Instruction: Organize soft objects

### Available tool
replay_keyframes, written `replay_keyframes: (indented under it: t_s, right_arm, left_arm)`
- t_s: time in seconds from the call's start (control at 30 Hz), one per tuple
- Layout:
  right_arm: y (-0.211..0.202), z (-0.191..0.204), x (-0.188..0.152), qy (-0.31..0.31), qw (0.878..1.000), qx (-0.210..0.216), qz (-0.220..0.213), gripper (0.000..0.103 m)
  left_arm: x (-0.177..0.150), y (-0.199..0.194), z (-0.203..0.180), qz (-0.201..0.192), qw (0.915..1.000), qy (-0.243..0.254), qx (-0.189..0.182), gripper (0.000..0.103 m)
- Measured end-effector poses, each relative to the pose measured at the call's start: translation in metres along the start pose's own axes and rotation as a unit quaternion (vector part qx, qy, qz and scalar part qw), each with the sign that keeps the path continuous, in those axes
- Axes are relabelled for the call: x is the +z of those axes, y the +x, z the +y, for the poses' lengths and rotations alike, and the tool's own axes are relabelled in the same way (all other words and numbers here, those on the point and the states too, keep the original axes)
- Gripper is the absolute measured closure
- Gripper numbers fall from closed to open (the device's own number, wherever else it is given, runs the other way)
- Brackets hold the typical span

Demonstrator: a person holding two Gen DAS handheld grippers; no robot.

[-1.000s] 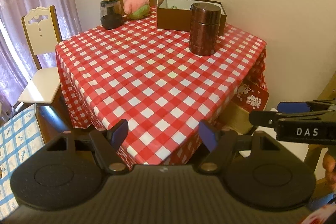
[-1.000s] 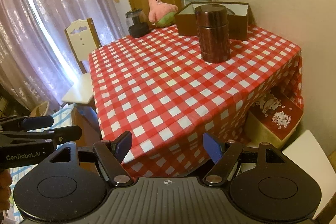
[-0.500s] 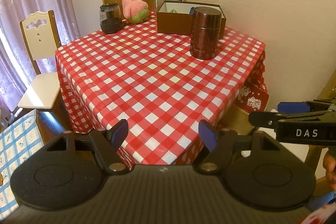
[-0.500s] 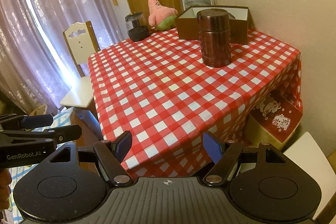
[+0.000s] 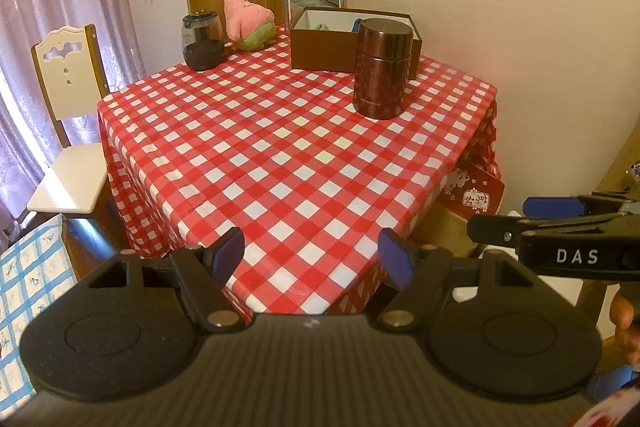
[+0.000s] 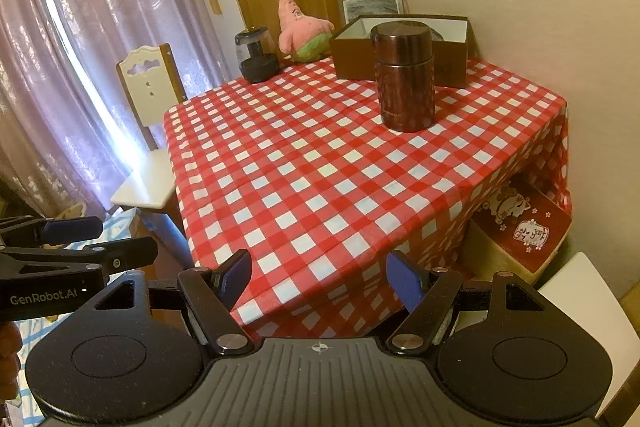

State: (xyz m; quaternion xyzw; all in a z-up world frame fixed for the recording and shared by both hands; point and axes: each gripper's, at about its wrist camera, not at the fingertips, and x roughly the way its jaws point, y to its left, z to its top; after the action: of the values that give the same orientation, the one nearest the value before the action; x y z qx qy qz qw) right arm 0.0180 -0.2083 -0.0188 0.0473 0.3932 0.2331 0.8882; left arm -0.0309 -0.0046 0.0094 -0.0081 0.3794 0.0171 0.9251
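Observation:
A pink and green star plush sits at the far edge of a table with a red and white checked cloth. Beside it stands an open brown box with small soft items partly visible inside. My left gripper hovers open before the table's near corner, nothing between its fingers. My right gripper is likewise open and empty, also short of the near corner. Each gripper shows from the side in the other's view.
A tall brown metal canister stands in front of the box. A dark jar sits left of the plush. A white chair is at the table's left. A red patterned box lies under the table.
In the left wrist view the table and its objects have shifted slightly down and right. The right wrist view is nearly the same. Both grippers stay open.

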Motion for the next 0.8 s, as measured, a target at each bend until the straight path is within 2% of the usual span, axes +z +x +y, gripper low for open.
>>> replay_keyframes:
  t_s: [0.8]
  right_arm:
    - [-0.0033, -0.0012, 0.0009, -0.003, 1.0, 0.0, -0.002, 0.029]
  left_arm:
    - [0.0002, -0.0009, -0.0001, -0.001, 1.0, 0.0, 0.0, 0.031]
